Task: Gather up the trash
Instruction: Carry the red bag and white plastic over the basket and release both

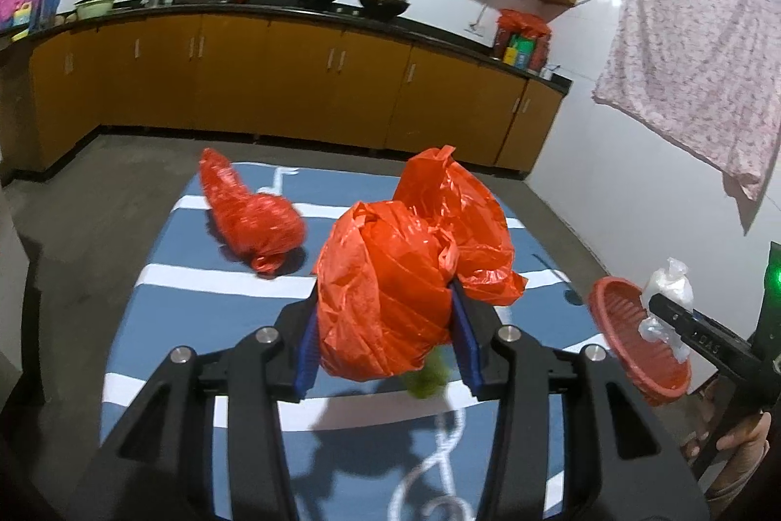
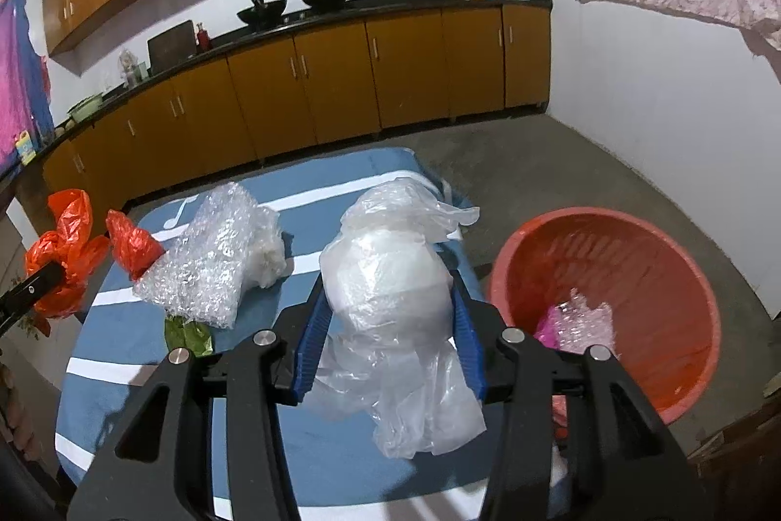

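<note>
My left gripper (image 1: 385, 301) is shut on a crumpled red plastic bag (image 1: 385, 296), held above the blue striped table (image 1: 195, 325). A green leaf (image 1: 427, 379) lies below it. A second red bag (image 1: 254, 218) lies on the table at the far left. My right gripper (image 2: 388, 301) is shut on a clear plastic bag wad (image 2: 390, 286), held over the table's right side beside the red basket (image 2: 634, 257). The left gripper with its red bag shows at the right wrist view's left edge (image 2: 63, 262). The right gripper shows at the left wrist view's right edge (image 1: 673, 316).
A bubble wrap bundle (image 2: 215, 257) lies on the table (image 2: 317, 448) with a red bag (image 2: 132, 247) behind it and a green leaf (image 2: 188, 338) in front. The basket holds pink and bubble wrap trash (image 2: 576, 325). Kitchen cabinets (image 1: 293, 81) line the far wall.
</note>
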The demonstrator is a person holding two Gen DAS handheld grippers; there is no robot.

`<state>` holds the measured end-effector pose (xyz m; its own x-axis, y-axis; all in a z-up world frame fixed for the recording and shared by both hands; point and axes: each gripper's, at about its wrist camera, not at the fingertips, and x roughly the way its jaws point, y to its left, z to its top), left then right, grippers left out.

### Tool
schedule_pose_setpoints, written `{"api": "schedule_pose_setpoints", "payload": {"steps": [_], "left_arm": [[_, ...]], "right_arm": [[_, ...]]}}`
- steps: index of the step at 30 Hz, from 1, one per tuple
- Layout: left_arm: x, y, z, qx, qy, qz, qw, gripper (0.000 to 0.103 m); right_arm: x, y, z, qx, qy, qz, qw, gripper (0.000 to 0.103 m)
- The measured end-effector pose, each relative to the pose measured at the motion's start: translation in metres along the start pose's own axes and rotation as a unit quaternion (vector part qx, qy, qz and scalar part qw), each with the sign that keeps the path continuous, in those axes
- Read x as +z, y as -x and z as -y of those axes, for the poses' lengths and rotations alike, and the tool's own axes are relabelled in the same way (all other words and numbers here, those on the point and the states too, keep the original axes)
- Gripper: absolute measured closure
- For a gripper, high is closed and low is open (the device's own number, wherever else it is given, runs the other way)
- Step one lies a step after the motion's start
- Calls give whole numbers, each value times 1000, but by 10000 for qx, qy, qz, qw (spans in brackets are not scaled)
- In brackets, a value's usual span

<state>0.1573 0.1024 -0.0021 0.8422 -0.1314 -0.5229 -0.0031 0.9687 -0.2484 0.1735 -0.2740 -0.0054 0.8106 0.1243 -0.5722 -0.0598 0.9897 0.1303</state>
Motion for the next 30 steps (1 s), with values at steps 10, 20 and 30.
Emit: {"api": "schedule_pose_setpoints", "payload": {"steps": [10,20,30], "left_arm": [[0,-8,59,-463,-299,-36,9985,59],[-6,-31,121,-960,-572,-186,9936,59],[-10,-62,186,-1459,-810,-338,9854,59]], "right_arm": [[1,25,32,-356,-46,267,9990,56],[-5,41,74,-835,-275,373,9954,56],[-3,40,124,-1219,-737,431,9889,56]]}}
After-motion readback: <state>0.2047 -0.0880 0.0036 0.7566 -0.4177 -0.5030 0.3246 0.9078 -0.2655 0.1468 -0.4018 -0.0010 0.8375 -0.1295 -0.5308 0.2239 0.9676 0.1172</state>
